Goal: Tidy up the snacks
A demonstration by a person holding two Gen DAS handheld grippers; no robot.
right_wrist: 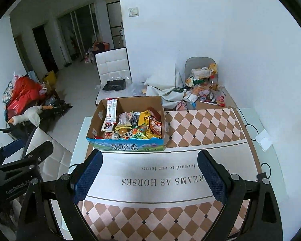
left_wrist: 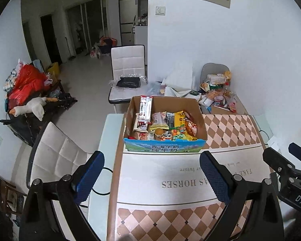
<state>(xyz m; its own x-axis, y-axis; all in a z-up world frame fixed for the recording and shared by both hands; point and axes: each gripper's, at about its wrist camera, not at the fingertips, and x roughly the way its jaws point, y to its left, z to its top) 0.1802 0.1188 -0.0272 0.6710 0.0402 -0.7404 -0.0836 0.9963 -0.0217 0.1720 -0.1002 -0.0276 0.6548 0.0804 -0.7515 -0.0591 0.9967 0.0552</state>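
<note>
Left gripper (left_wrist: 152,177): spread wide, blue pads far apart, nothing held, hung above the printed white band of the table mat (left_wrist: 170,180). Right gripper (right_wrist: 150,175): likewise wide open and empty, over the same band of the mat (right_wrist: 160,182). Seen at the right edge of the left wrist view, part of the right gripper's black frame; at the left edge of the right wrist view, part of the left one's.

Ahead of both grippers, well apart from the pads: cardboard box (left_wrist: 198,108) with a blue printed front, stood on the table (left_wrist: 108,132) at the far end of the mat, partly over the checked brown-and-pink part. Inside the box (right_wrist: 130,101), packed snacks (left_wrist: 166,126): a tall red-and-white packet (left_wrist: 145,108) leaned upright against the back left wall, yellow and orange bags on the right, small bright wrappers and a round orange-brown piece near the front. Same contents (right_wrist: 134,124) shown in the right wrist view.

Beyond the table, against the white wall, a loose heap of more packets (left_wrist: 216,92) piled by a grey chair (left_wrist: 214,68). Behind the box, a white padded chair (left_wrist: 128,60) with a black bundle on its seat. At far left, red bags (left_wrist: 28,82) and a white plush goose (left_wrist: 33,106) on the floor
</note>
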